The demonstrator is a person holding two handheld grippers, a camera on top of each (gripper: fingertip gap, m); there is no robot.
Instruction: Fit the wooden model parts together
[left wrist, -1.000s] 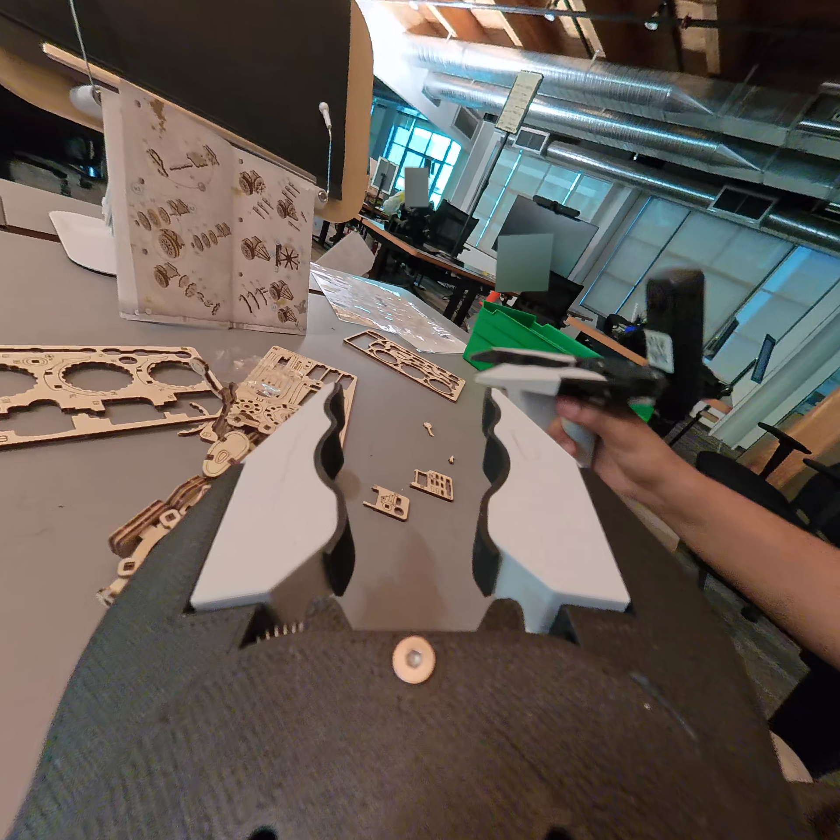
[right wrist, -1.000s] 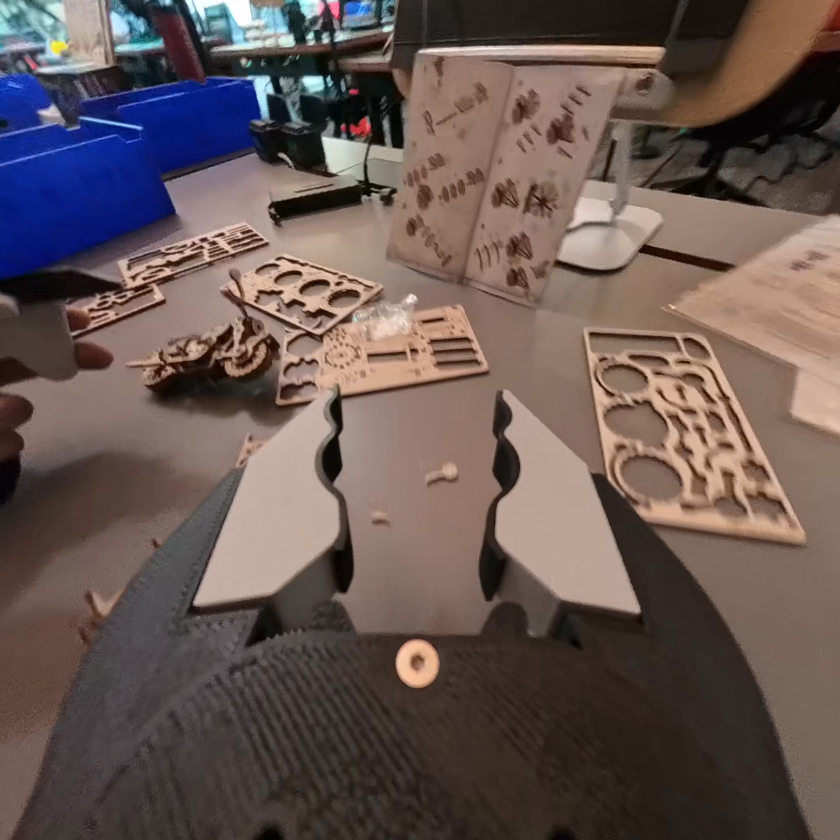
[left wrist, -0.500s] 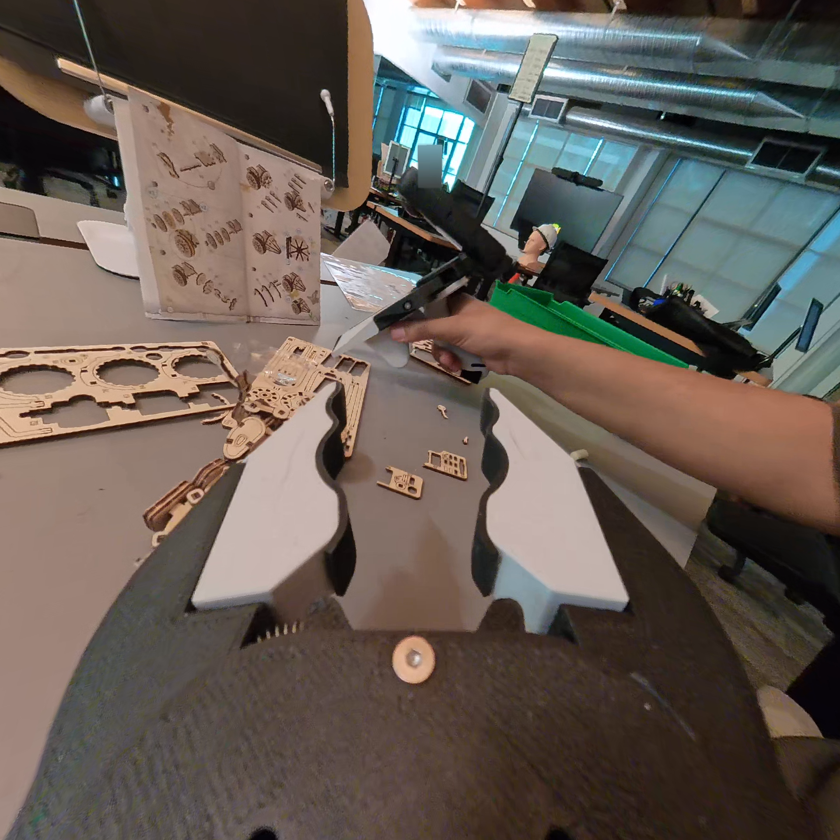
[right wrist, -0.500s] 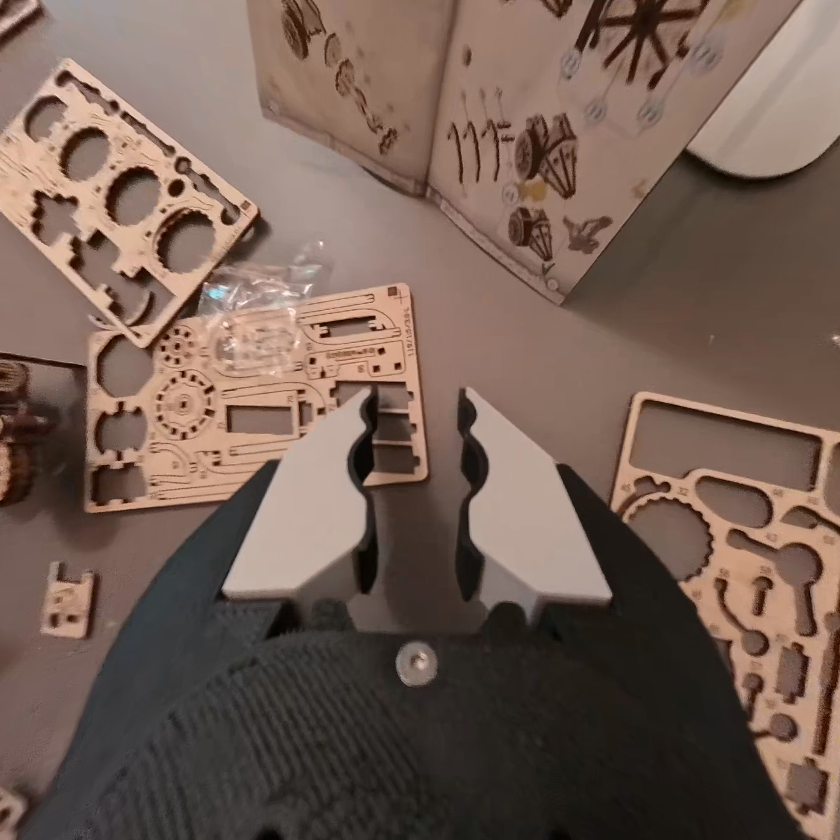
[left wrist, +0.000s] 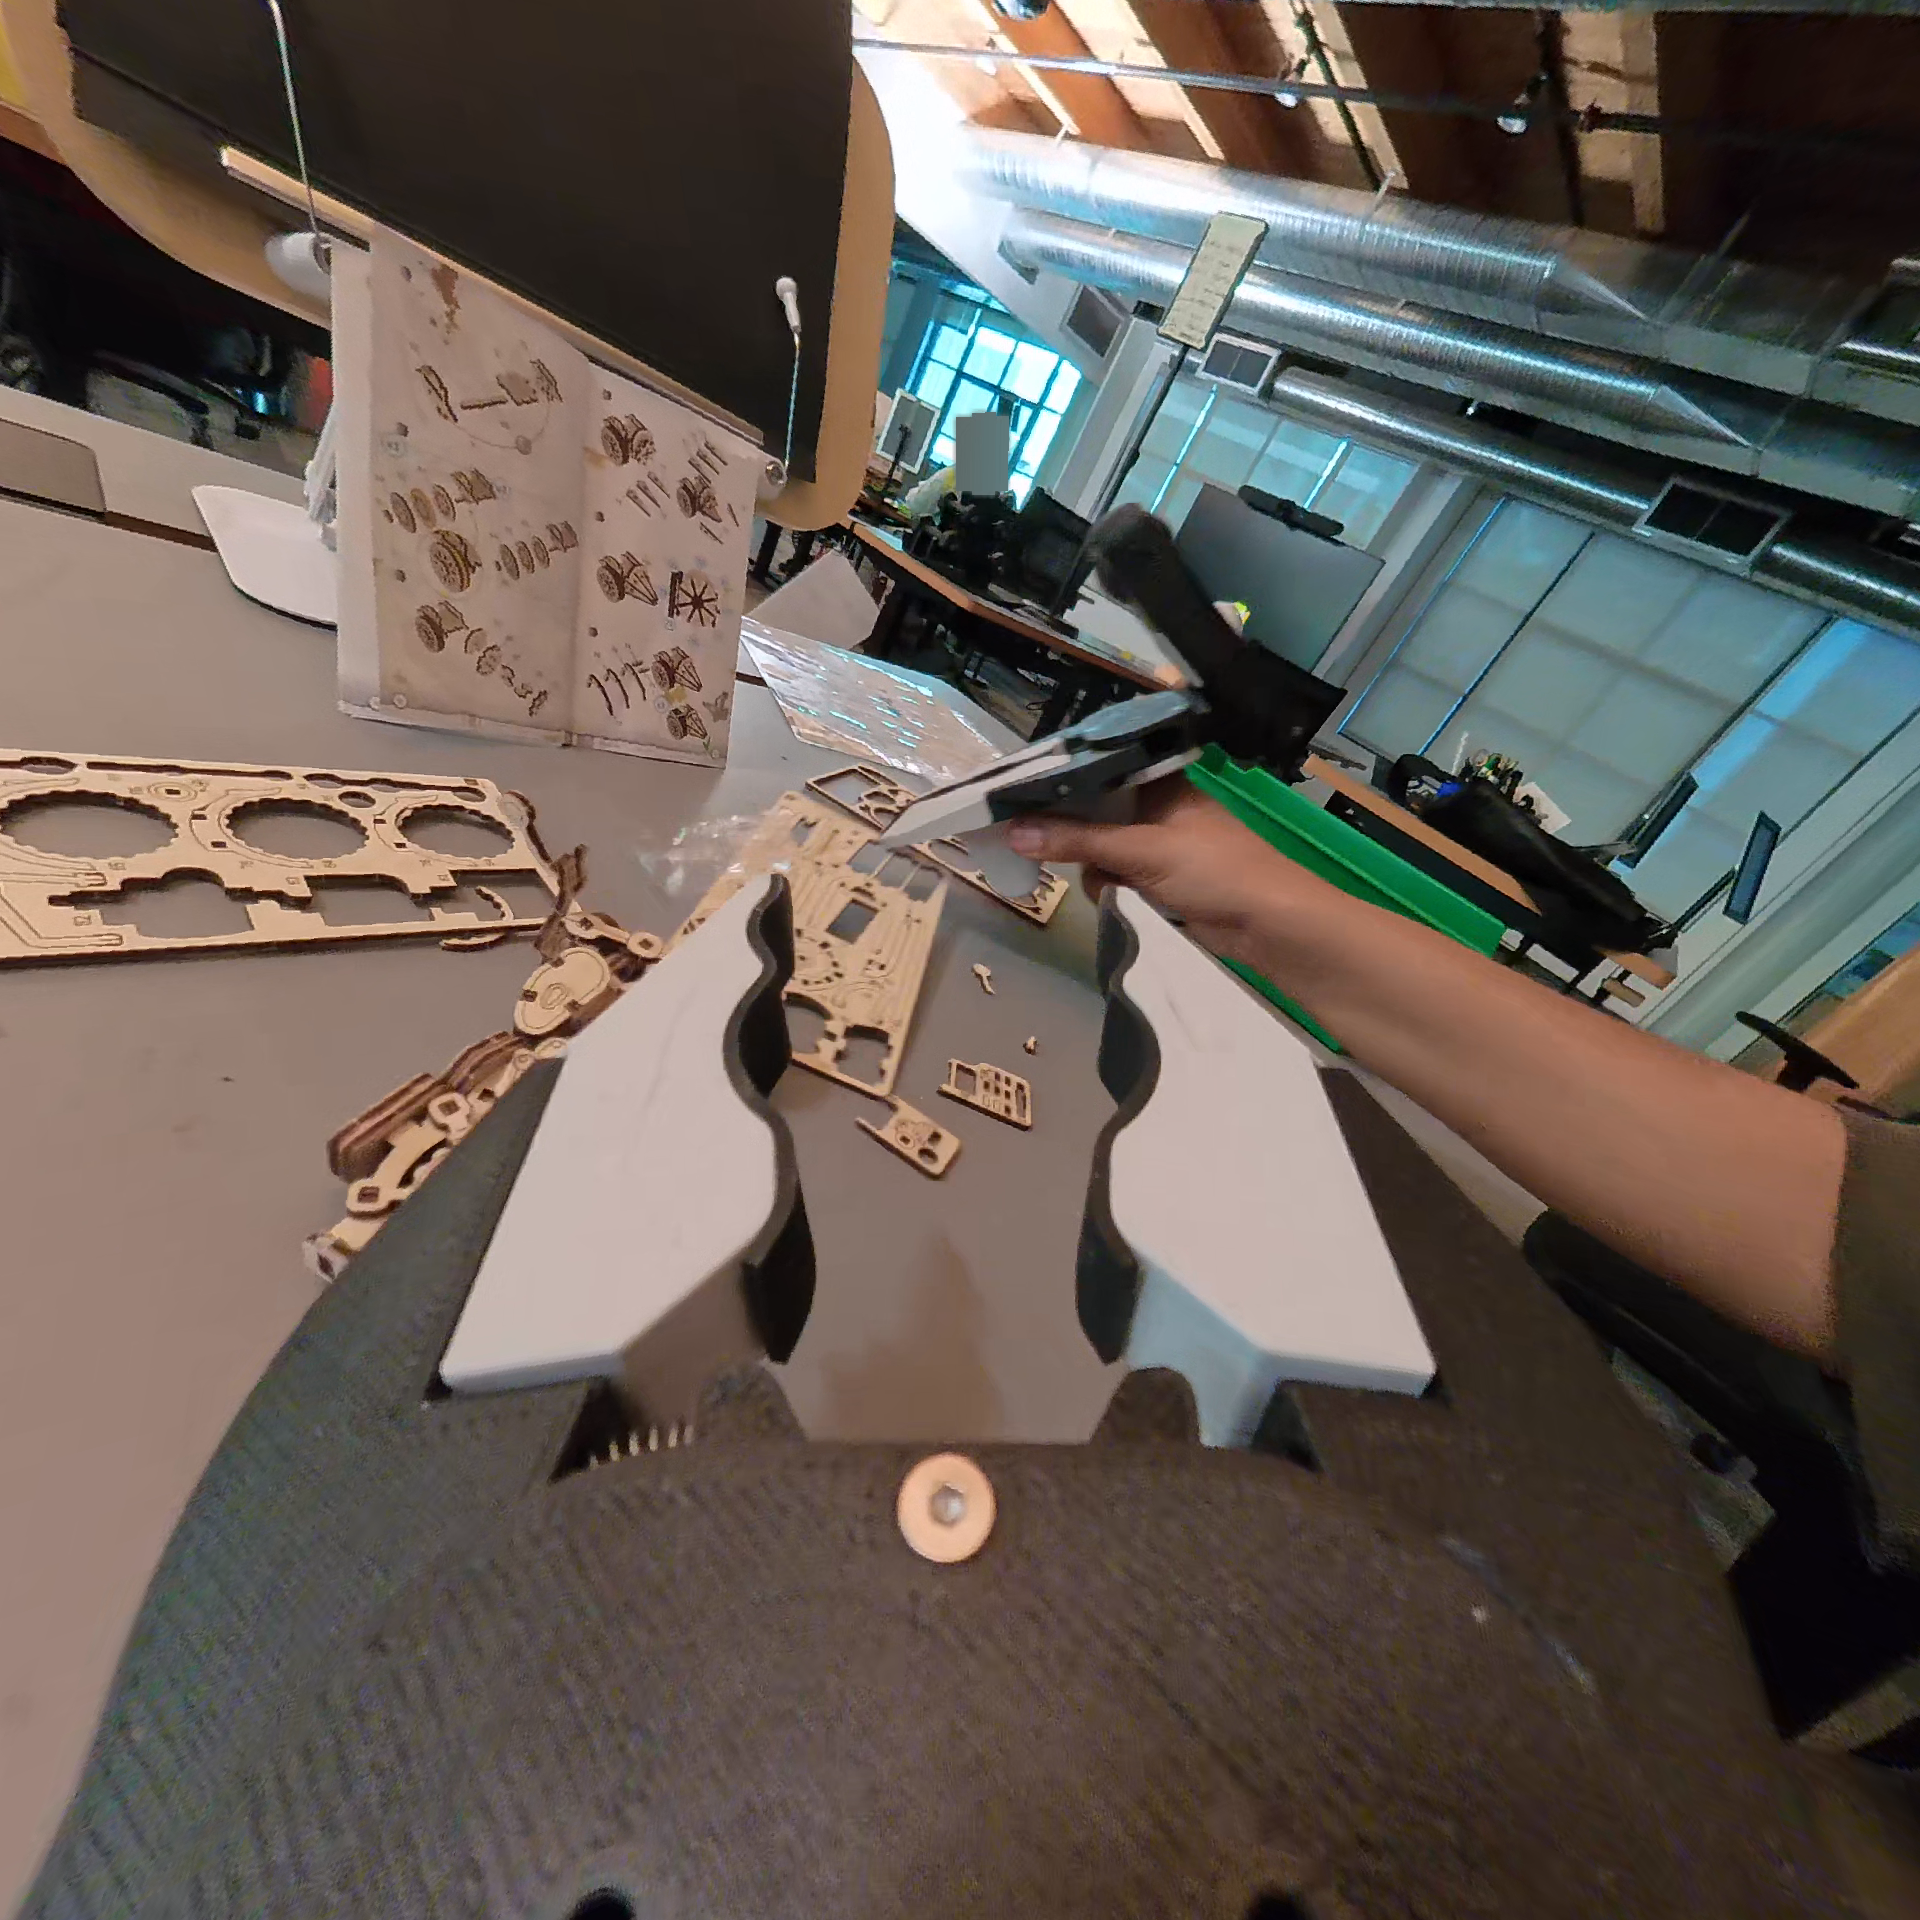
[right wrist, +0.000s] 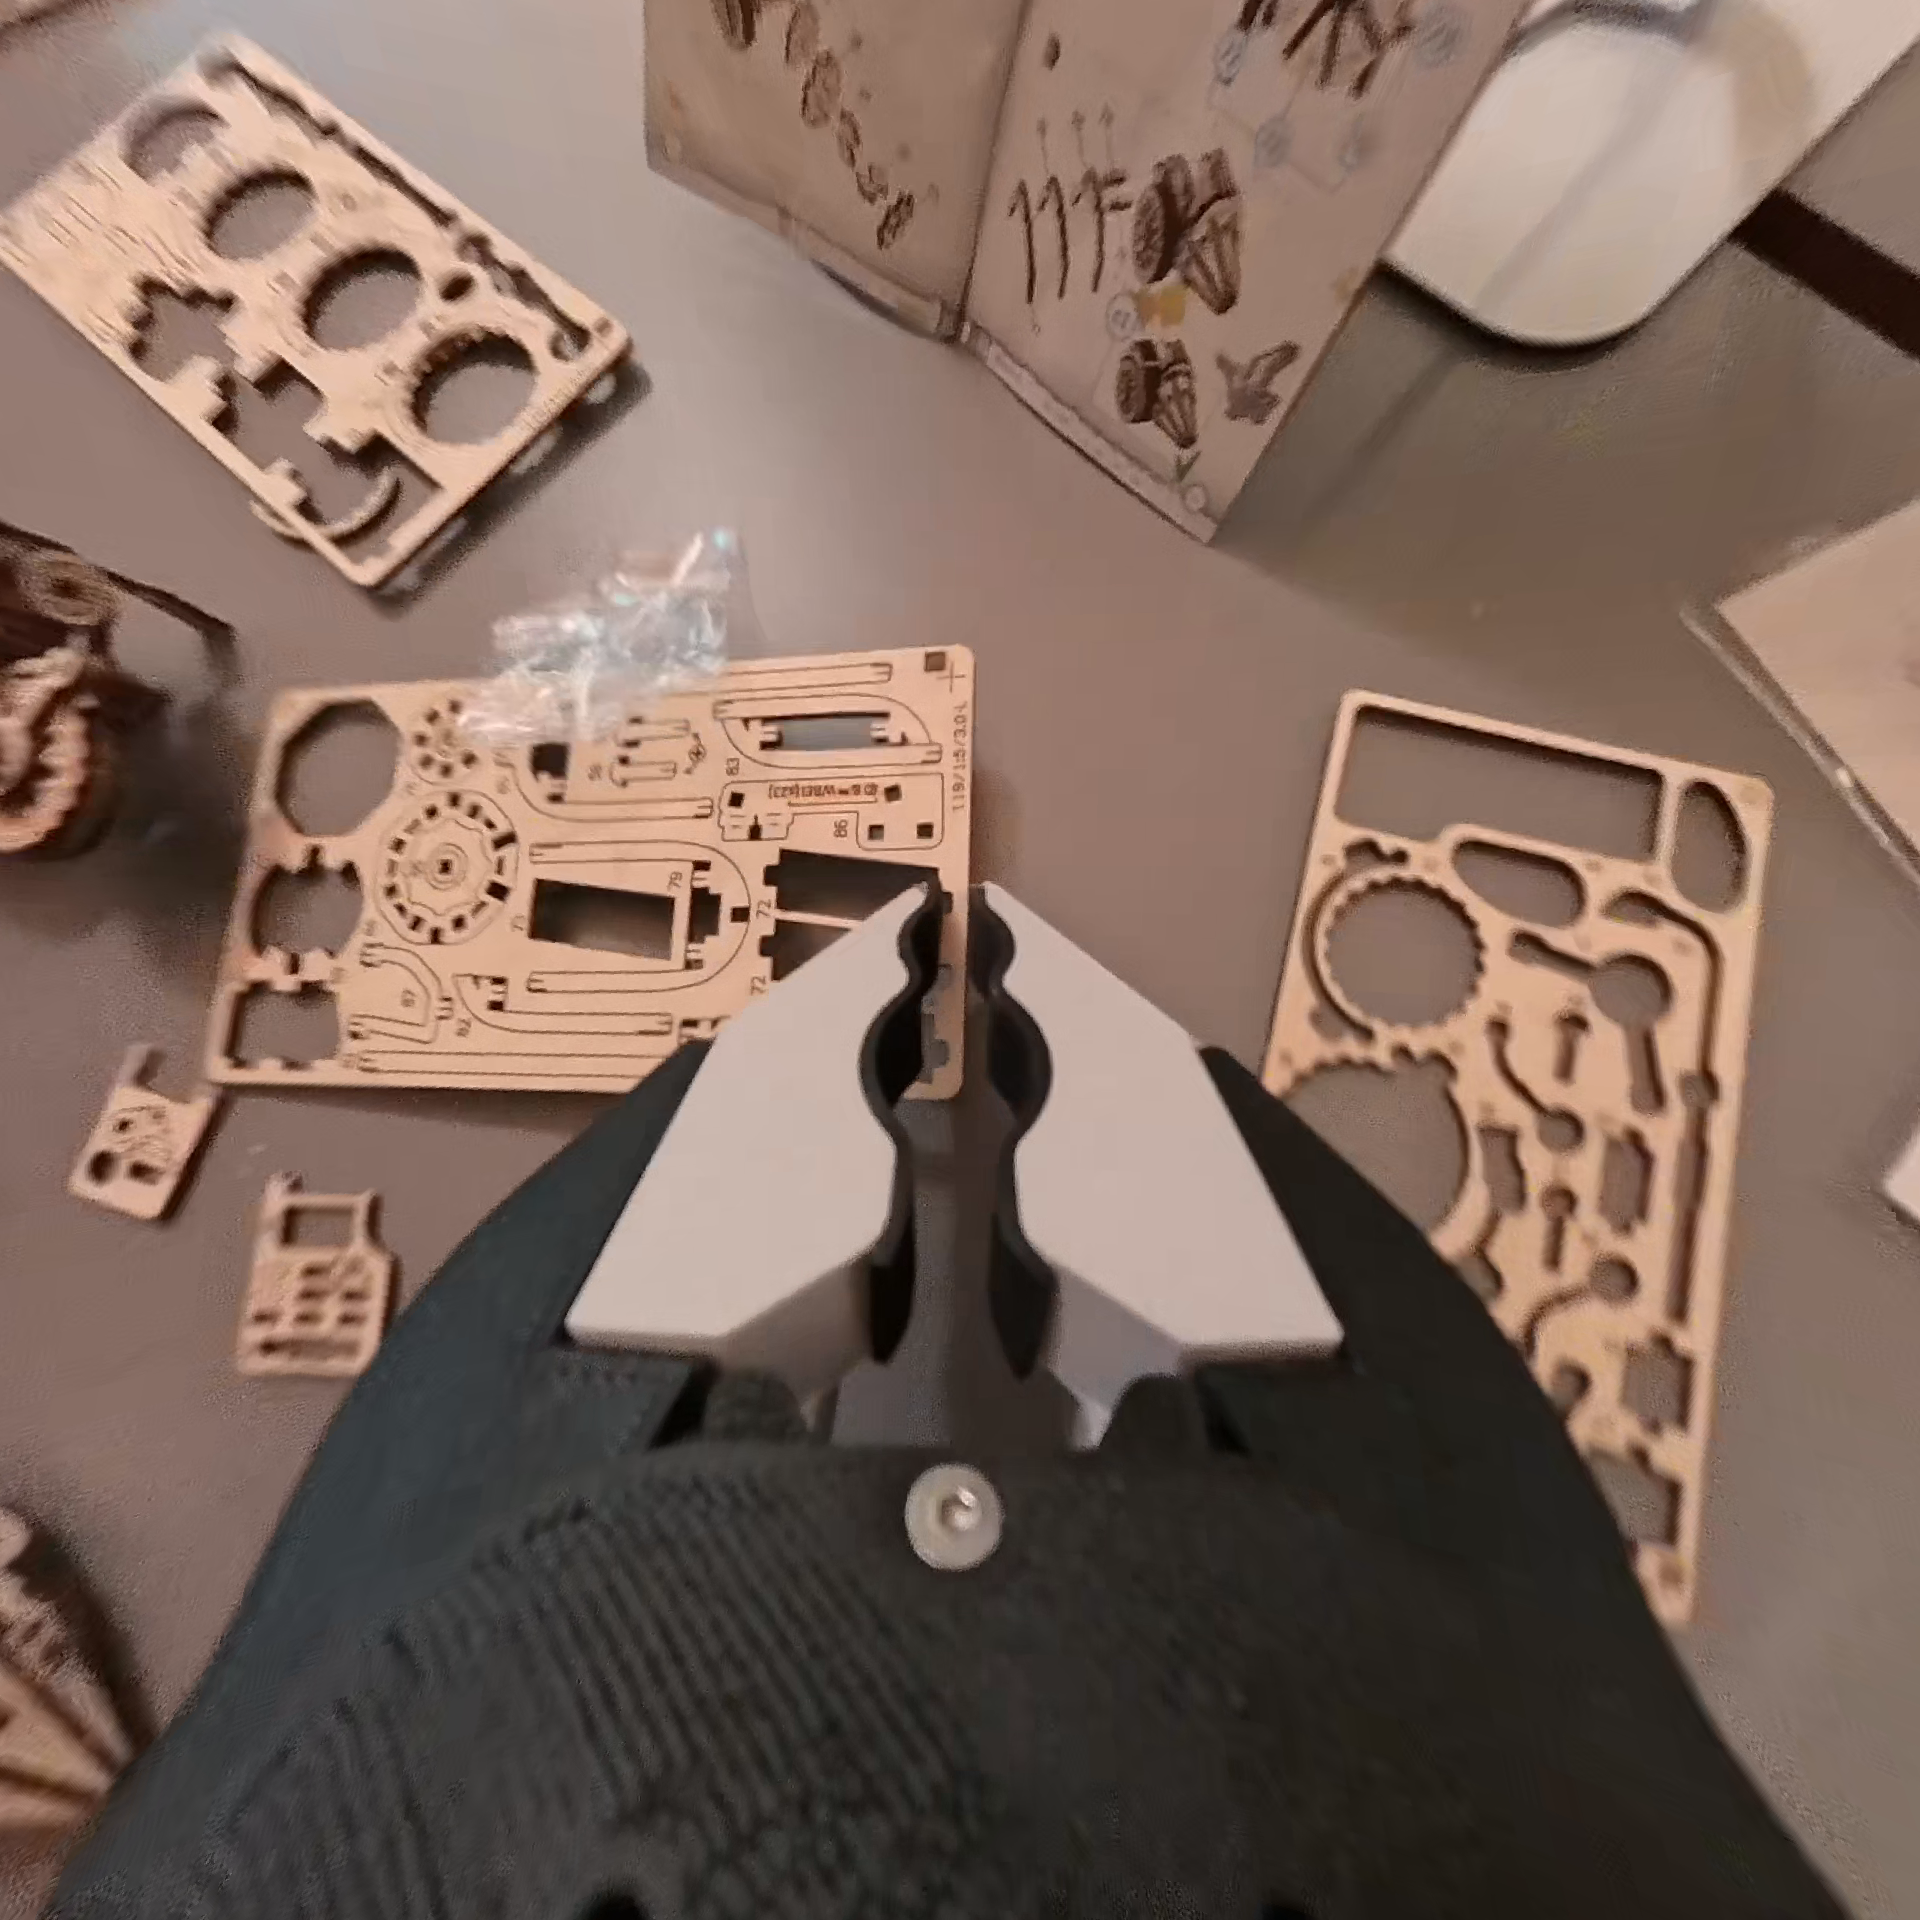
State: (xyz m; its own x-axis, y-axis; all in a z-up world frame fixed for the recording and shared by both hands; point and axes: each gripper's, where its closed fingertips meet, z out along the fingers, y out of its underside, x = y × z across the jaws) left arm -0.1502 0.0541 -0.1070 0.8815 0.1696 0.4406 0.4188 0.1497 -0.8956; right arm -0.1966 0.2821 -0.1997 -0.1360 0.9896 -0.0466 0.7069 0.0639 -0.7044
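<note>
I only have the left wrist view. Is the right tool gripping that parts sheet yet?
Observer: Not clearly. The right tool is nearly closed, with a narrow gap, and the right edge of the sheet runs between its fingers.
Operator: Is there a part under the tip?
Observer: No, the tip is beside an empty rectangular cutout at that edge.
Operator: Anything left to pop out?
Observer: Yes, a toothed disc sits in the sheet's left half, just below a clear bag.
</note>
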